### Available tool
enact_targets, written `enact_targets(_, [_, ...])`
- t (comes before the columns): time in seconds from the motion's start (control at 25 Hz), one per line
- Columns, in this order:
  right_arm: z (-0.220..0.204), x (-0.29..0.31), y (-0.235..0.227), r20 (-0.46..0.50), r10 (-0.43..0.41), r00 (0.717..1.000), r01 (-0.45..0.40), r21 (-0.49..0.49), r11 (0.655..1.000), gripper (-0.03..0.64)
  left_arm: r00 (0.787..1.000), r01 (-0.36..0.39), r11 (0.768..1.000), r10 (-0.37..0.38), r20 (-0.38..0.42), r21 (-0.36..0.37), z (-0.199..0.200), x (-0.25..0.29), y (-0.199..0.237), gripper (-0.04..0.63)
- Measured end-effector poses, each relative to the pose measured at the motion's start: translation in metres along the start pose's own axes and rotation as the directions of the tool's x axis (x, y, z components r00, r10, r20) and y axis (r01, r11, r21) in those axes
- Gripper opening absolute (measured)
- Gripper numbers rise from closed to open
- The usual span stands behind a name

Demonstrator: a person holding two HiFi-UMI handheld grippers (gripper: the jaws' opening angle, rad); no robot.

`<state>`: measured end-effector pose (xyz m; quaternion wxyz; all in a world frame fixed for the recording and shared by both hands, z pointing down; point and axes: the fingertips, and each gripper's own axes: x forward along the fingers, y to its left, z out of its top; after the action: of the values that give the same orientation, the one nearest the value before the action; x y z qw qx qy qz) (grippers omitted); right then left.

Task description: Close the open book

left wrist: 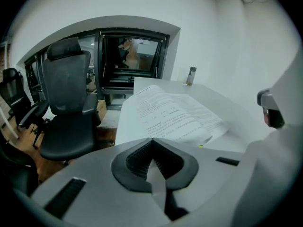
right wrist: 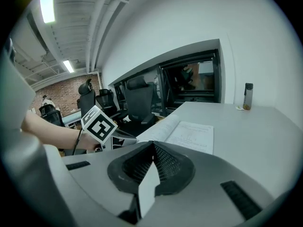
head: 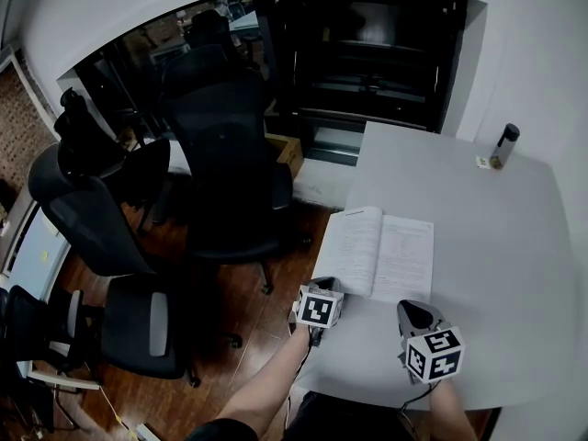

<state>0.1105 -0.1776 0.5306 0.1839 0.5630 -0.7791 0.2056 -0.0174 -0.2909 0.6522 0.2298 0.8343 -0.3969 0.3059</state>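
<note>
Open book [head: 386,255] lies flat, pages up, along the left edge of the white bench [head: 514,246]. Left gripper [head: 329,288], jaws pressed together on nothing, sits just beside the book's near left corner. Right gripper [head: 415,312], likewise closed and empty, is near the right page. Risk: shut jaws shove the book instead of lifting a cover. The left page possibly overhangs, so a push could tip it off

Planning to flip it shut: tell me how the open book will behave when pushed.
The book looks thin and paper-bound, so its pages will probably flop, not swing stiffly. Lying flat at the table edge, it may slide off.
</note>
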Motion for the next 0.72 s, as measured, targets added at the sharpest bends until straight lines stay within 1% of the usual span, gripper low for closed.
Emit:
enact_targets(0.2, [-0.002, -0.006, -0.008, 0.003, -0.018, 1.0, 0.018, 0.01, 1.0, 0.005, 0.999, 0.043, 0.999, -0.043, -0.013, 0.025, 0.002, 0.008, -0.027, 0.005])
enact_targets(0.56, [-0.006, -0.024, -0.027, 0.013, -0.046, 0.999, 0.045, 0.022, 0.999, 0.005, 0.994, 0.104, 0.992, -0.105, 0.01, 0.066, 0.02, 0.015, -0.078, 0.005])
enact_targets(0.72, [-0.006, -0.034, -0.038, 0.021, -0.062, 0.998, 0.061, 0.023, 0.998, 0.005, 0.987, 0.156, 0.984, -0.16, 0.036, 0.085, 0.029, 0.018, -0.11, 0.005])
